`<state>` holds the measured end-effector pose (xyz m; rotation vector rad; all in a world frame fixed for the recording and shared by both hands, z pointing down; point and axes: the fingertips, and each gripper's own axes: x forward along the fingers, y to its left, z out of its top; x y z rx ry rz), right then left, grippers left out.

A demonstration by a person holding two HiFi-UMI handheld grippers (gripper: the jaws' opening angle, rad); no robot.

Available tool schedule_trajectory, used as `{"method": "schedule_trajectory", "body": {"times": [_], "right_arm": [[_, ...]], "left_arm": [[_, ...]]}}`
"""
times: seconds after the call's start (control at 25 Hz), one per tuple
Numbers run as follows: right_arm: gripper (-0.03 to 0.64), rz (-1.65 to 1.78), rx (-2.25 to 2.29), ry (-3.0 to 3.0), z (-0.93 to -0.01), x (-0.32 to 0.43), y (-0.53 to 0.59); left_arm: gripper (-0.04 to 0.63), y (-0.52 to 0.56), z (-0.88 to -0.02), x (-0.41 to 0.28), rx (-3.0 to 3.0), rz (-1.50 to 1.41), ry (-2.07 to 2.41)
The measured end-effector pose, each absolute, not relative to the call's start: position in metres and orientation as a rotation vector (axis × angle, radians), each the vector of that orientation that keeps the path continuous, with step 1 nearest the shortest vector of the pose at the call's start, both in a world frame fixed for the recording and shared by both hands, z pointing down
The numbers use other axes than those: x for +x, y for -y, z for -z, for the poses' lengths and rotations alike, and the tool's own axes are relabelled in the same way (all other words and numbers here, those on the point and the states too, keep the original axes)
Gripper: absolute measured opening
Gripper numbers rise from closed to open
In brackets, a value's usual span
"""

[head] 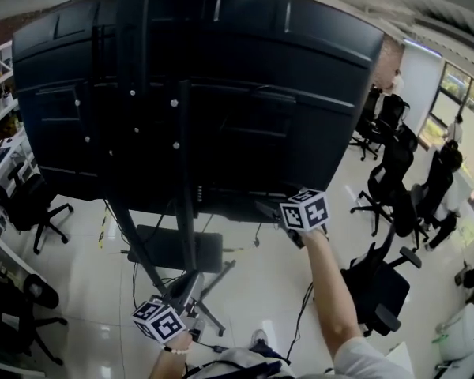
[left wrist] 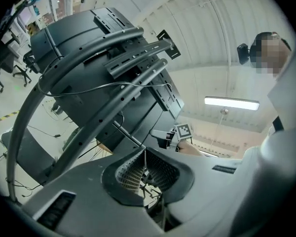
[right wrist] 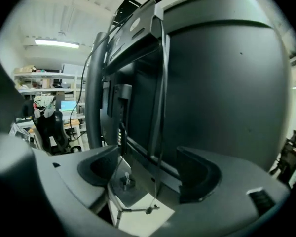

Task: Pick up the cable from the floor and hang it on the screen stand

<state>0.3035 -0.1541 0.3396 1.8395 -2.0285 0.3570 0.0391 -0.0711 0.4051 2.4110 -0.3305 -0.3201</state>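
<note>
1. The right gripper (right wrist: 150, 174) fills the foreground of its own view. Its jaws are spread wide and released, and the cable (right wrist: 163, 83) drops straight through the gap, touching neither pad.
2. That stretch of cable comes down from the top of the mounting bracket (right wrist: 138, 31) on the back of the black screen (right wrist: 227, 83). It is already off the floor (head: 257, 279) and draped on the screen stand (head: 186, 212).
3. The left gripper (left wrist: 144, 154) sits lower, near the stand's legs, and is clenched tight. A dark strand runs from the stand's column straight into the seam where its pads meet, so it appears to be pinching another part of the cable. A thinner run crosses the stand's curved bars above it.
4. The cable looks thin, light and limp. It will likely sag wherever it is unsupported and slide along smooth metal rather than stay put. A single loose drape could slip off if the held end is tugged.
5. The best place to take hold is probably the straight hanging run just below the bracket, pinched squarely across the strand. Pulling near any plug risks straining it.
6. The low end needs slack before it is let go. Whether a plug hangs at the bottom is too small to tell.
</note>
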Motion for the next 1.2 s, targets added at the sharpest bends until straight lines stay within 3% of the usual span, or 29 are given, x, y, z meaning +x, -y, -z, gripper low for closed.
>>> {"method": "schedule_trajectory", "body": {"times": [0.24,0.32,0.36,0.4,0.6,0.84,1.2], "right_arm": [[0.378,-0.397,2.075,2.035,-0.365,0.283,0.063],[0.220,-0.422,2.109,2.071,-0.374,0.254,0.036],[0.058,-0.436,2.133,2.095,-0.376,0.239,0.025],[0.003,-0.450,2.154,2.133,-0.374,0.222,0.017],[0.002,-0.775,2.237,2.539,-0.392,0.126,-0.019],[0.000,-0.872,2.194,2.408,-0.454,0.057,-0.037],[0.000,-0.836,2.251,2.216,-0.475,0.075,-0.062]], "left_arm": [[0.002,0.054,-0.413,0.024,2.533,0.185,0.272],[0.002,0.053,-0.420,0.015,2.551,0.135,0.268],[0.002,0.053,-0.424,0.010,2.563,0.106,0.269],[0.002,0.053,-0.427,0.006,2.579,0.074,0.277],[0.002,0.043,-0.443,-0.016,2.627,-0.073,0.302],[0.002,0.027,-0.466,-0.031,2.629,-0.211,0.318],[0.002,0.019,-0.483,-0.032,2.576,-0.219,0.331]]}}
